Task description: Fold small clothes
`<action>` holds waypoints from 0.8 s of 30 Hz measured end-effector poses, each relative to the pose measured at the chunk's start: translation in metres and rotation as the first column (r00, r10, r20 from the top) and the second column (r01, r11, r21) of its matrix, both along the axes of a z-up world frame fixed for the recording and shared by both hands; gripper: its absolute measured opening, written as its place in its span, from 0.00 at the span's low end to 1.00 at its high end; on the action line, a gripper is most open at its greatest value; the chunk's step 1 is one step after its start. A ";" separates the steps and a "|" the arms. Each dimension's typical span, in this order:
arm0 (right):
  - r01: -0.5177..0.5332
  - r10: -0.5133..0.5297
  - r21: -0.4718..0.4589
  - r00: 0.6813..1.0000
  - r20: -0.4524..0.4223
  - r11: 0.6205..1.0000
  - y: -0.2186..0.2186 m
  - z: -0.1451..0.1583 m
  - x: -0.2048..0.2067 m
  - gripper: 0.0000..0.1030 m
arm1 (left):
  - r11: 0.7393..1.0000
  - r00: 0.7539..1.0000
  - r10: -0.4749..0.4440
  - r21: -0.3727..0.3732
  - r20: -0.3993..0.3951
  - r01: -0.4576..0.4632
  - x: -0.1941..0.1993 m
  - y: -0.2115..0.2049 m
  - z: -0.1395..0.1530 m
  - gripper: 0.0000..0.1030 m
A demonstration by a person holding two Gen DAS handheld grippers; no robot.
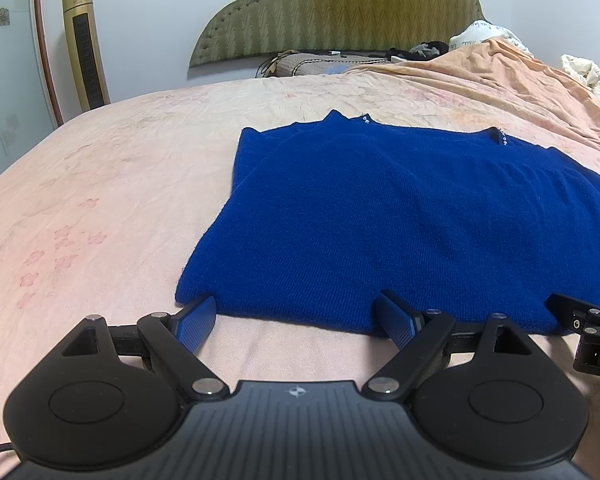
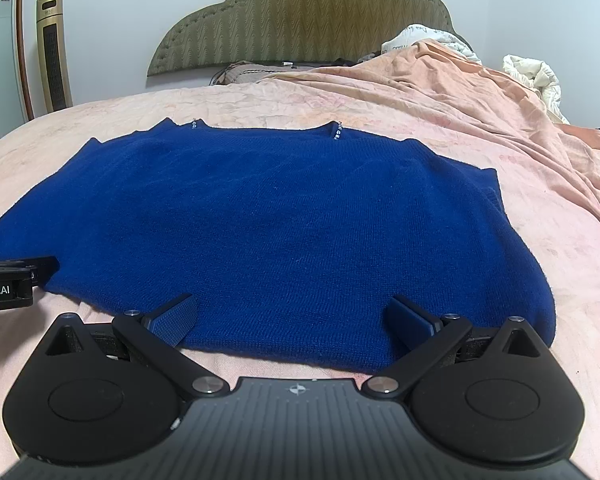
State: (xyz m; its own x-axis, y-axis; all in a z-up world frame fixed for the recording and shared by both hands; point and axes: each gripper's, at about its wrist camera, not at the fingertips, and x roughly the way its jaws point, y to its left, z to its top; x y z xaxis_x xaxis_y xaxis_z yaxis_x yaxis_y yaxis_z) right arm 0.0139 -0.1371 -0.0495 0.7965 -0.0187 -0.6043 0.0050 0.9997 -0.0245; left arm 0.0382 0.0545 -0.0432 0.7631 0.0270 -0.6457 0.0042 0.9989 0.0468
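Note:
A blue knit sweater (image 1: 380,220) lies flat on the pink bed sheet (image 1: 100,200), sleeves folded in, neckline with small beads at the far side. My left gripper (image 1: 296,320) is open at the sweater's near hem, its fingers at the hem's left part. In the right wrist view the sweater (image 2: 280,232) fills the middle, and my right gripper (image 2: 292,320) is open over the near hem's right part. Each gripper shows at the edge of the other's view: the right one (image 1: 588,332), the left one (image 2: 8,280).
A green padded headboard (image 1: 340,12) stands at the far end. A peach blanket (image 2: 460,100) is bunched on the bed's right side, with white bedding (image 2: 532,76) behind it. A gold tower fan (image 1: 86,44) stands by the left wall.

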 end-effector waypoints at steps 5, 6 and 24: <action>0.000 0.000 0.000 1.000 0.000 1.000 -0.001 0.000 0.000 1.00 | 0.999 0.999 -0.040 0.006 -0.019 0.040 -0.002 0.003 0.008 0.85; -0.001 0.001 0.002 1.000 -0.001 1.000 -0.001 0.000 0.000 1.00 | 0.998 0.998 -0.058 0.017 -0.019 0.059 -0.003 0.005 0.012 0.86; 0.013 -0.006 -0.078 0.996 0.093 0.997 0.030 0.045 -0.008 0.98 | 0.994 0.999 -0.010 0.107 -0.035 0.014 0.043 0.011 0.054 0.86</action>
